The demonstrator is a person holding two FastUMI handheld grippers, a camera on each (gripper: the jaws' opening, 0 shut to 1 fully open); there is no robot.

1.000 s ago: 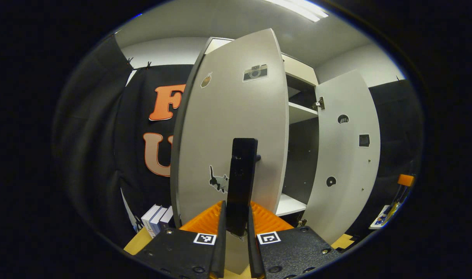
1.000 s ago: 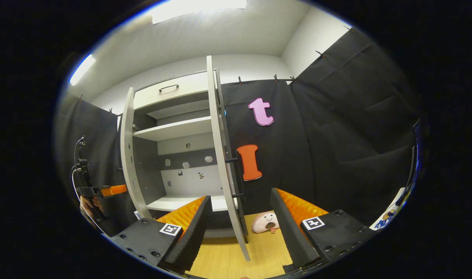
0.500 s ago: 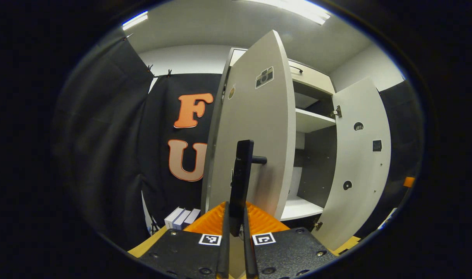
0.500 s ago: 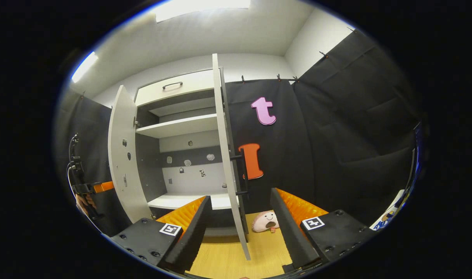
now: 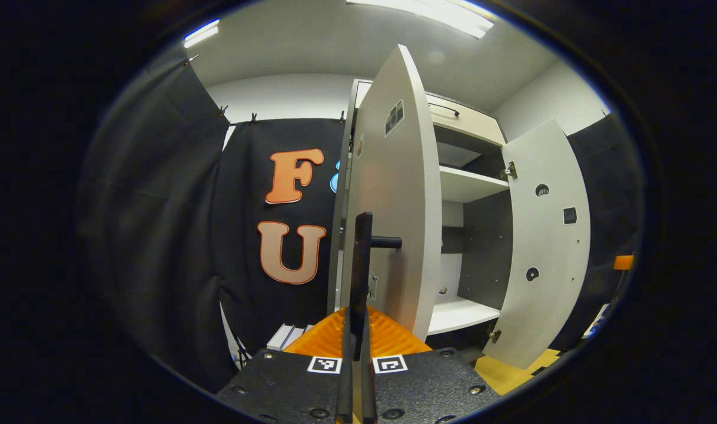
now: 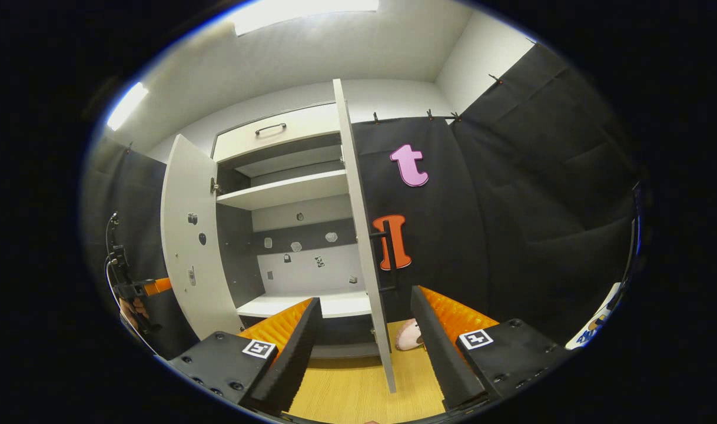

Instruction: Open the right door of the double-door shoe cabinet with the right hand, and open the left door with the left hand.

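Black-cloth booth, white ceiling with strip lights, light wood floor (image 6: 347, 394).

Left gripper (image 5: 356, 377): jaws pressed together on the black vertical bar handle (image 5: 360, 277) of the cabinet's left door; the bar runs straight up from between the fingers, and its round black standoff (image 5: 387, 242) goes into the door face. Left white door panel (image 5: 394, 194) stands swung far out, close to edge-on in the left gripper view, with small stickers on its front: a camera one (image 5: 394, 116) near the top, another low beside the handle.

Right gripper (image 6: 363, 330): jaws wide apart, clamping nothing. The thin edge of the right white door panel (image 6: 364, 247) stands up between the two fingers but touches neither. Its black bar handle (image 6: 388, 259) sits on the far face, just right of the edge. In the left gripper view the same right door (image 5: 544, 241) shows its inner face, with round holes and hinges.

White double-door shoe cabinet (image 6: 288, 176) is open on both sides: dark grey interior, white shelf (image 6: 282, 191) up top, white bottom board (image 6: 311, 305), drawer front with black handle (image 6: 270, 128) above. Small stickers on the back wall.

Left gripper also shows far left in the right gripper view (image 6: 136, 288), a hand (image 6: 130, 307) holding it.

Pink plush toy (image 6: 407, 335) on the floor behind the right door. White boxes (image 5: 288, 337) on the floor left of the cabinet.
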